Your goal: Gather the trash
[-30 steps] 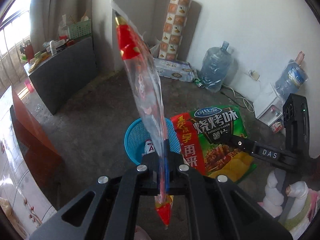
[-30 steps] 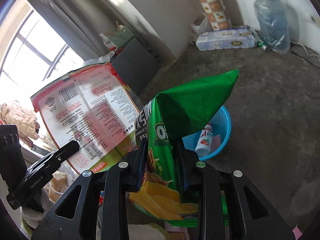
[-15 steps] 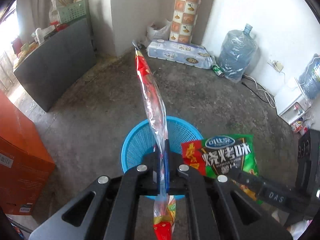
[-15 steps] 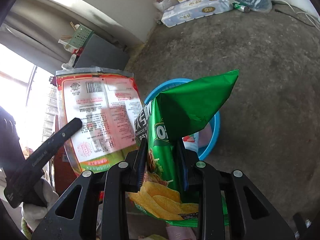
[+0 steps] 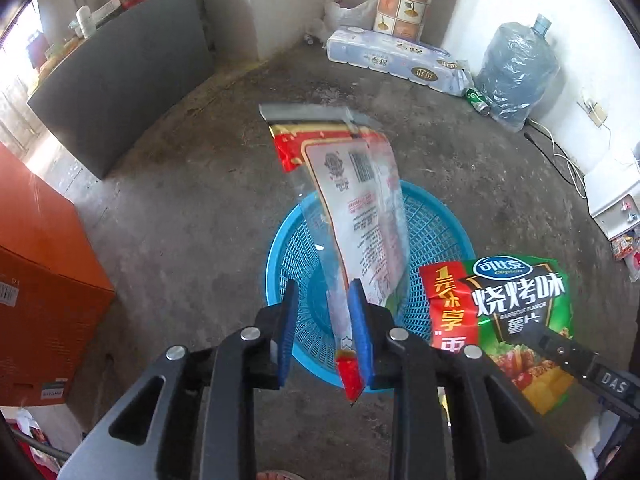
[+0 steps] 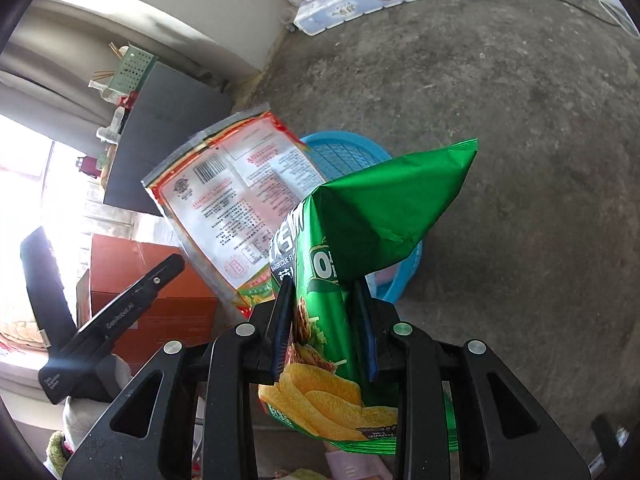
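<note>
A round blue mesh plastic basket [image 5: 436, 236] was seen at frame centre on rough concrete. Above it, a glossy green crisp bag [image 6: 372, 216] was clamped by the right gripper [image 6: 324, 320]. A red-edged clear wrapper [image 5: 360, 200] hung between the left gripper's [image 5: 322, 316] opening jaws.

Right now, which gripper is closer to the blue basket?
Left. The left gripper hangs right above the blue basket, its jaws opening around the red-and-white wrapper. The right gripper, clamping the green chip bag, sits off to the basket's side.
</note>
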`<state>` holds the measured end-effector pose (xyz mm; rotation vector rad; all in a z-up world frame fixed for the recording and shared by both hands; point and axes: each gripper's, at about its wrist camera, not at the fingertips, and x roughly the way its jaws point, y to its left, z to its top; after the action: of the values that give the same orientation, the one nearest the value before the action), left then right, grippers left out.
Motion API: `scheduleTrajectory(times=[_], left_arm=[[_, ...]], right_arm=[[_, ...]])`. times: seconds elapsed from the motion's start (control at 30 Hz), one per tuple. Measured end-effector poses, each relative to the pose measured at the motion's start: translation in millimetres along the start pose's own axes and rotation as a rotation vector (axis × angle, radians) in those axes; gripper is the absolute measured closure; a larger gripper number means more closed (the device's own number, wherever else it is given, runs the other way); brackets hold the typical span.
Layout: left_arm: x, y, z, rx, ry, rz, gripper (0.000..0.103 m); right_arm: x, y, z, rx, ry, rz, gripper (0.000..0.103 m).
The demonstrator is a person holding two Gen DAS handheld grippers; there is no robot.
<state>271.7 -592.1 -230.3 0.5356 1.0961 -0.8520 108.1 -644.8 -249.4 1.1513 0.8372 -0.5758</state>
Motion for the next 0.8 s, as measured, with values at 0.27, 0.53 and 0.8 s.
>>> scheduleTrajectory(times=[0.27,0.53,0.8], left_arm=[[-97.6,8.9,3.1,0.015,-0.05,-0.05,0.076],[-208.1,59.5,-51.0,0.004,-0.109,-0.124,0.069],[-259.6,131.3,-115.9,-0.154,-0.13,-0.129,0.068]], right_arm=[[48.3,10.1,18.4,-0.01,0.066,-0.032,0.075],[117.6,57.4,33.7,-0.183,0.158,-0.146,0.076],[174.1,53.4,27.4,-0.182,0.278,-0.169,0.078]])
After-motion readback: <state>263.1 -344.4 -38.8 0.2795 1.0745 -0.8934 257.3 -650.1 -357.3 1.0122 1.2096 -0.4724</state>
